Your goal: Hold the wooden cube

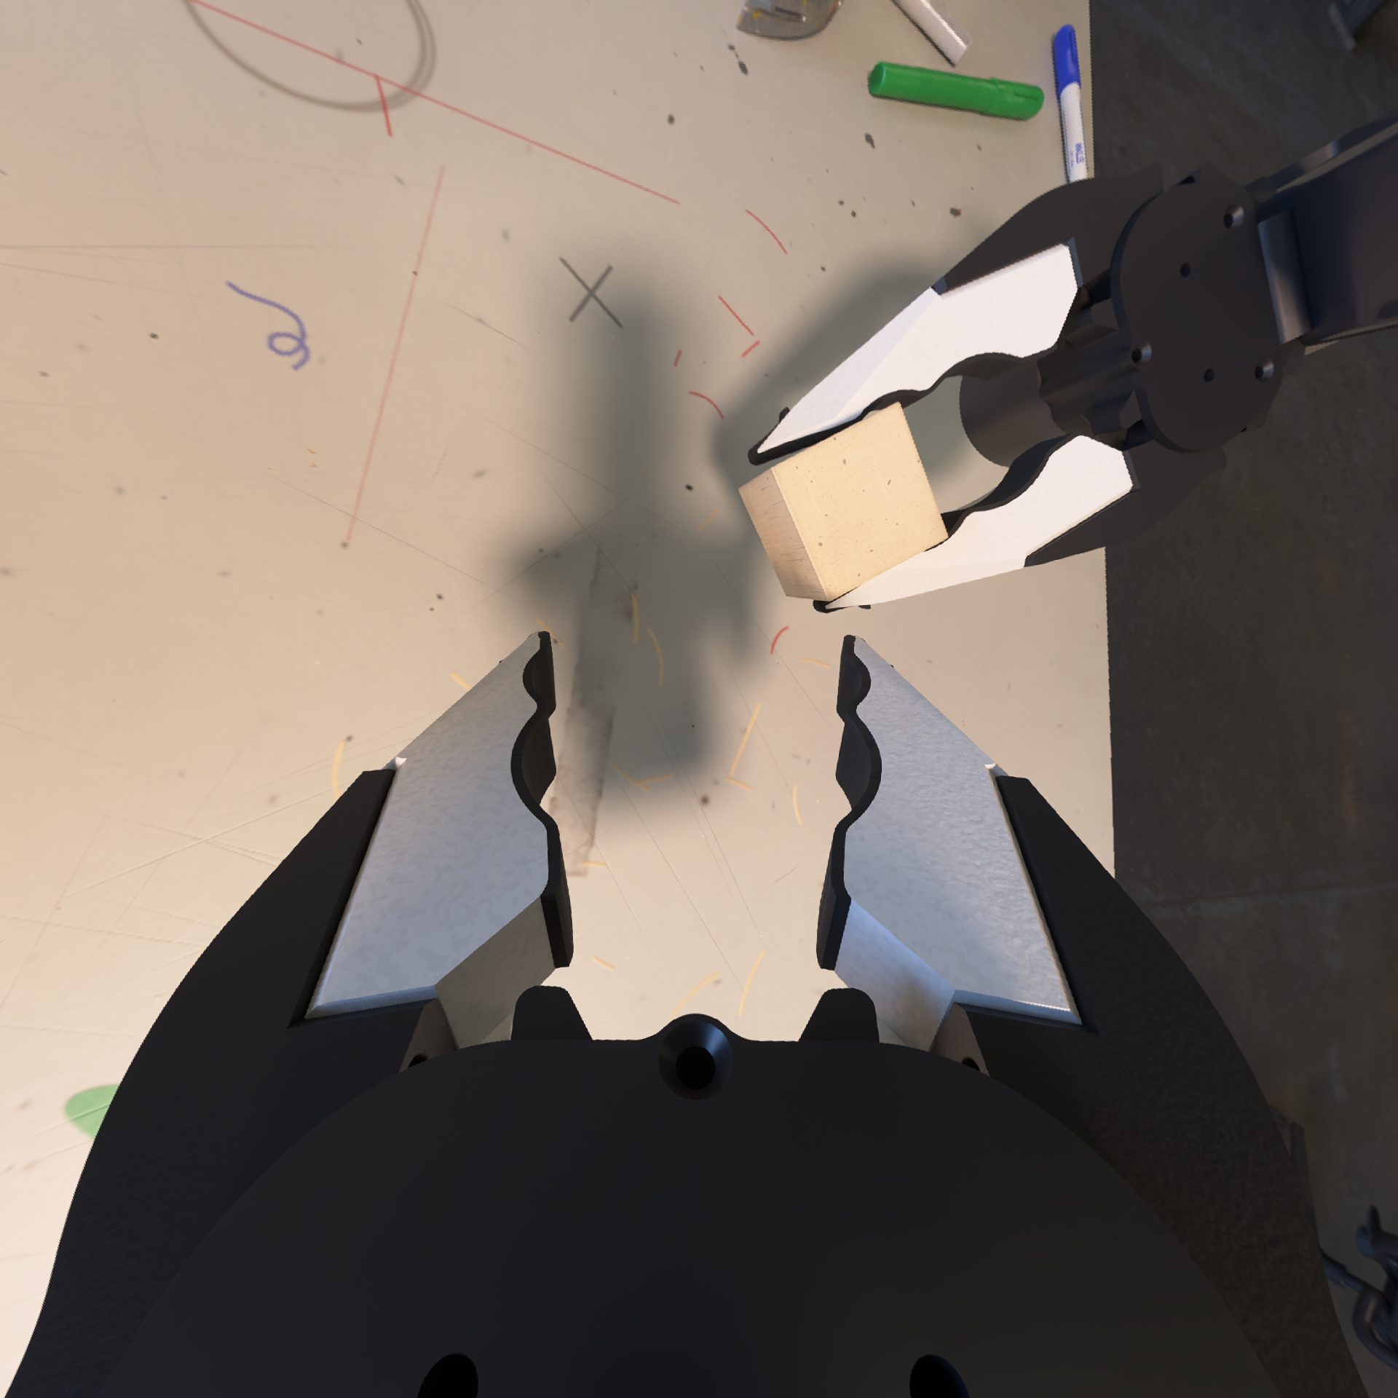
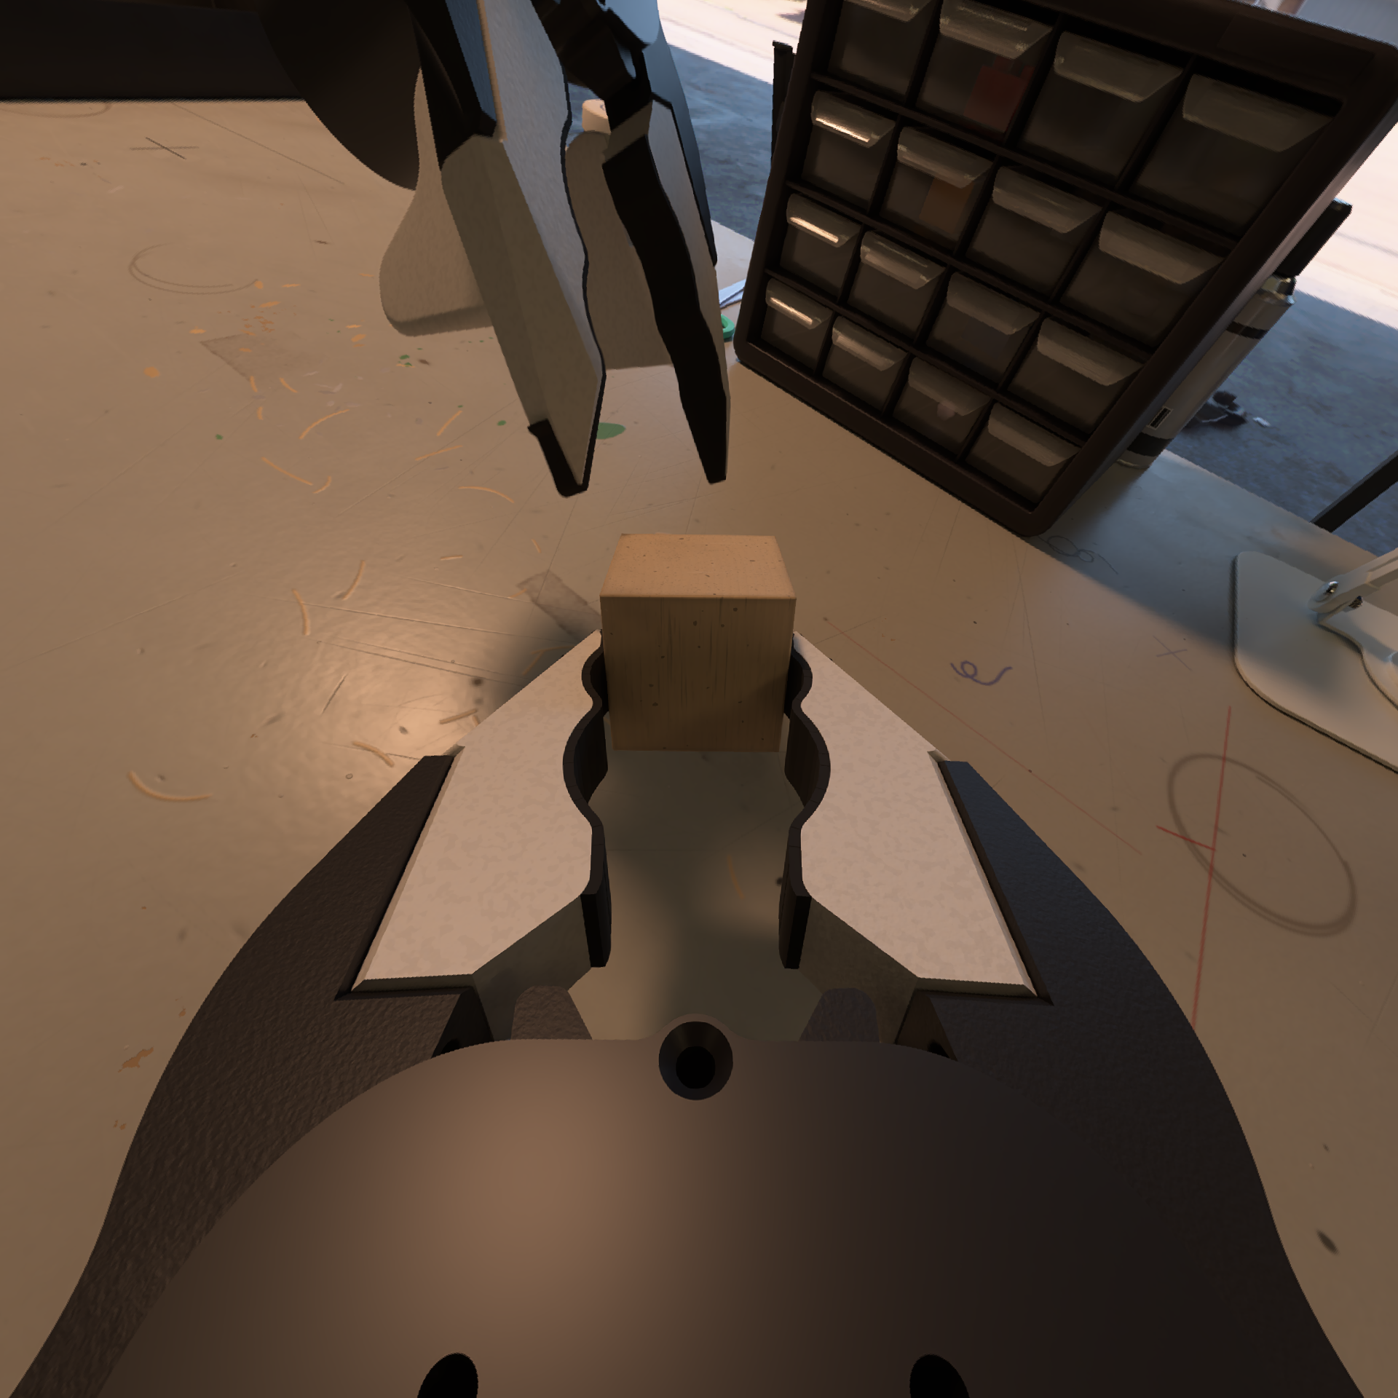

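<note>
The left gripper (image 1: 696, 643) hangs over the scuffed desk (image 1: 227, 605) with its jaws spread and nothing between them, its fingertips just short of the wooden cube (image 1: 843, 503). To the right of it in the left wrist view, the right gripper (image 1: 802, 529) has the cube pinched between its fingertips, clear of the desk to judge by the shadow lying apart on the surface. The right wrist view confirms the grip: the cube (image 2: 696, 666) sits squarely at the jaw tips, flat faces against both pads, only its near part inside the jaws.

The hold looks achieved, so doing it well now is a matter of steadiness — keep even pressure on the two opposite faces, avoid twisting the wrist, and keep the cube level. Since the grip is shallow, at the very tips, any jolt could let it slip forward. The left gripper should probably stay clear of it.

On the far right of the right wrist view stands a dark drawer cabinet (image 2: 1006, 250) with rows of translucent small drawers; most look empty or too dim to read, though one upper drawer shows something reddish and another something tan — what they are I cannot tell. A green marker (image 1: 955, 91) and a blue-capped pen (image 1: 1069, 98) lie at the desk's far right edge.
</note>
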### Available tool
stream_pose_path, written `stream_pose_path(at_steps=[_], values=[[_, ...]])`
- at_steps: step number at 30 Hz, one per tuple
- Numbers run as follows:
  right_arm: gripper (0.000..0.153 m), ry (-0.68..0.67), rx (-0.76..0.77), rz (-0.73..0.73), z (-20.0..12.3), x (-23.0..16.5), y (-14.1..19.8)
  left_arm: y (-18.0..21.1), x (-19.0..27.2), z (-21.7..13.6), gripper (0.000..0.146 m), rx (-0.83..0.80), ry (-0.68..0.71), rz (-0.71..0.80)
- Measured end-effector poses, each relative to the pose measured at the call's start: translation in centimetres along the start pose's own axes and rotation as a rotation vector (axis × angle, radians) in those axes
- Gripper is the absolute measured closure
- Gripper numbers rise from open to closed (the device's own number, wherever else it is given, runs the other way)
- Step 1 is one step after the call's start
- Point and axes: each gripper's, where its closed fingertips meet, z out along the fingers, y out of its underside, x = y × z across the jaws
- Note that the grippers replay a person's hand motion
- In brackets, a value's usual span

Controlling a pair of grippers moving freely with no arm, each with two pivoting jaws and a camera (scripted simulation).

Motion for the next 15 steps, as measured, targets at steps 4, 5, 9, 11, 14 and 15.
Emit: stream_pose_path(at_steps=[4, 5, 9, 11, 14, 15], values=[[0.108, -0.001, 0.002, 0.003, 0.03, 0.09, 0.0, 0.26, 0.38, 0.73, 0.075, -0.026, 0.046, -0.011], [0.108, -0.001, 0.003, 0.003, 0.04, 0.11, -0.02, 0.32, 0.43, 0.83, 0.077, -0.033, 0.056, -0.015], [0.108, -0.002, 0.006, 0.003, 0.07, 0.16, -0.07, 0.32, 0.38, 0.99, 0.083, -0.033, 0.089, -0.037], [0.108, -0.005, 0.011, 0.007, 0.08, 0.18, -0.16, 0.35, 0.37, 0.99, 0.084, -0.032, 0.102, -0.042], [0.108, -0.009, 0.013, 0.013, 0.12, 0.22, -0.23, 0.51, 0.25, 1.07, 0.084, -0.037, 0.102, -0.043], [0.108, -0.008, 0.014, 0.012, 0.14, 0.23, -0.22, 0.63, 0.17, 1.13, 0.083, -0.043, 0.102, -0.049]])
